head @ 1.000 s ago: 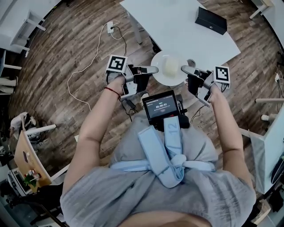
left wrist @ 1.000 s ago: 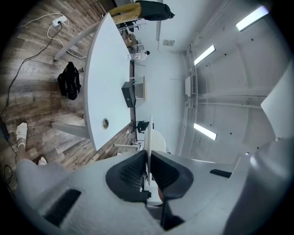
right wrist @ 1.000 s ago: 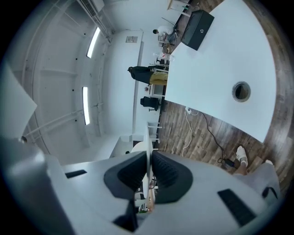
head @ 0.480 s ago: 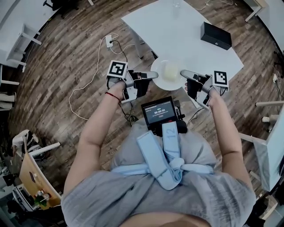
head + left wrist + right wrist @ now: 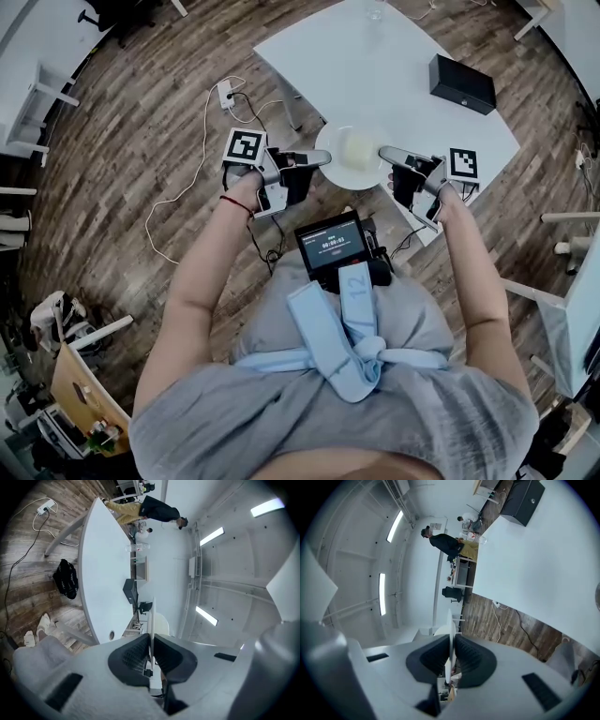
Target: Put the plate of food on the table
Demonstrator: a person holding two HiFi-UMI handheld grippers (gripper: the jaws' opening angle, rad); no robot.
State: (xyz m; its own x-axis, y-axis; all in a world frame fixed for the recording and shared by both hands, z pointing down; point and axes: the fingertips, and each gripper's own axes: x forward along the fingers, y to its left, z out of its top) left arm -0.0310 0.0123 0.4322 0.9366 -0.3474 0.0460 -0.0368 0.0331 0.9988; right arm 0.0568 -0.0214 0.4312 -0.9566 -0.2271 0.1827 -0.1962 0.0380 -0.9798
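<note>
1. Plate [image 5: 349,167]: white, round, plain and thin-rimmed. It is carried level between the two grippers, over the near-left edge of the white table [image 5: 394,75], close to the near corner. Part of it is over the tabletop and part over the wood floor [image 5: 141,141]. Can't tell whether it touches the table.
2. Food [image 5: 359,147]: one pale cream-yellow lump, roughly blocky, sitting about mid-plate. Too small to make out more.
3. Left gripper [image 5: 319,158]: clamped on the plate's left rim. In the left gripper view the rim [image 5: 151,630] runs edge-on as a thin white line between the dark ribbed pads [image 5: 133,656], which are closed onto it.
4. Right gripper [image 5: 386,155]: clamped on the opposite, right rim. In the right gripper view the rim [image 5: 450,637] is edge-on between the pads [image 5: 466,656], same grip.
5. Both marker cubes face up, and the grippers point inward at each other across the plate.
6. Also on the table: a black box [image 5: 461,83] near the right edge, well apart from the plate, and a clear glass [image 5: 375,13] by the far edge.
7. Floor: a white power strip [image 5: 228,91] with trailing cables, left of the table.
8. A small screen unit [image 5: 331,244] sits on the person's chest, just below the plate in the head view.
9. Both gripper views show a person in dark clothes [image 5: 443,541] standing beyond the table, far off.
</note>
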